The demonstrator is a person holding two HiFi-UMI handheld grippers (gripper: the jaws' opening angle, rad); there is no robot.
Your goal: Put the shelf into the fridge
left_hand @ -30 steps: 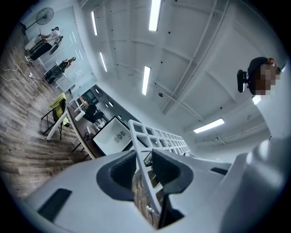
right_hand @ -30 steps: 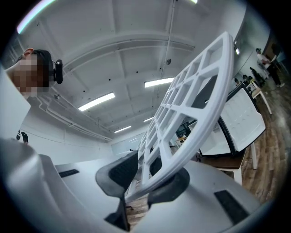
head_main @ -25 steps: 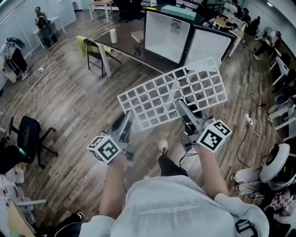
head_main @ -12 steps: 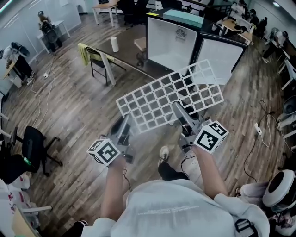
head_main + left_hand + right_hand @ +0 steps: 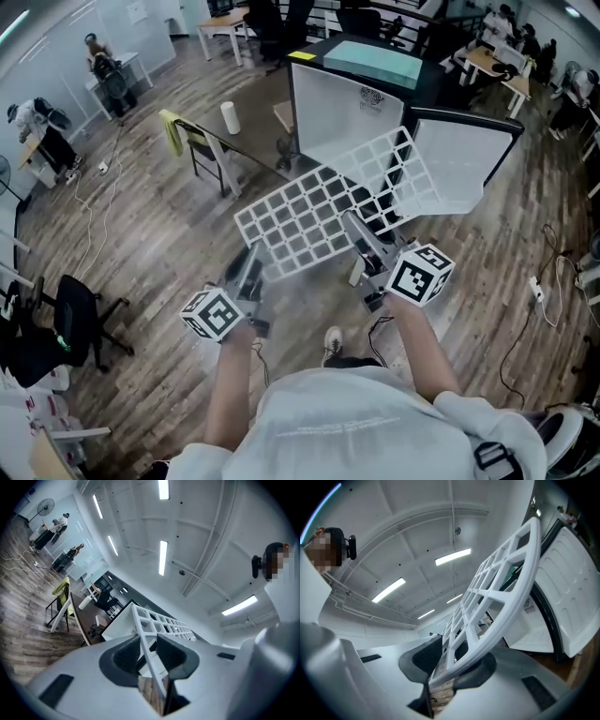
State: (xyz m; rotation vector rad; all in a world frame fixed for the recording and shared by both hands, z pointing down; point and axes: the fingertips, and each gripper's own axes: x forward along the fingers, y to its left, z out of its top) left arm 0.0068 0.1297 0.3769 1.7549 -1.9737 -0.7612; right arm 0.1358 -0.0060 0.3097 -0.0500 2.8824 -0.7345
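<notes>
A white grid shelf (image 5: 323,211) is held level in the air in front of me. My left gripper (image 5: 251,260) is shut on its near left edge. On the near right edge my right gripper (image 5: 353,228) is shut. In the left gripper view the shelf's rim (image 5: 149,634) runs between the dark pads of that gripper (image 5: 147,657). The right gripper view shows the shelf (image 5: 501,581) clamped in the right gripper (image 5: 449,660). The fridge (image 5: 342,98) stands just ahead with its door (image 5: 459,164) swung open to the right. The shelf's far corner overlaps the fridge's open front.
A dark table (image 5: 253,127) with a white roll (image 5: 230,117) stands left of the fridge, beside a chair with a yellow cloth (image 5: 173,129). A black office chair (image 5: 70,314) is at the left. Cables lie on the wood floor (image 5: 150,234). People sit at desks far back.
Both grippers have carried the shelf forward towards the fridge, which now looks nearer. The shelf's far end has come up against the fridge's open front. The grips are unchanged.
</notes>
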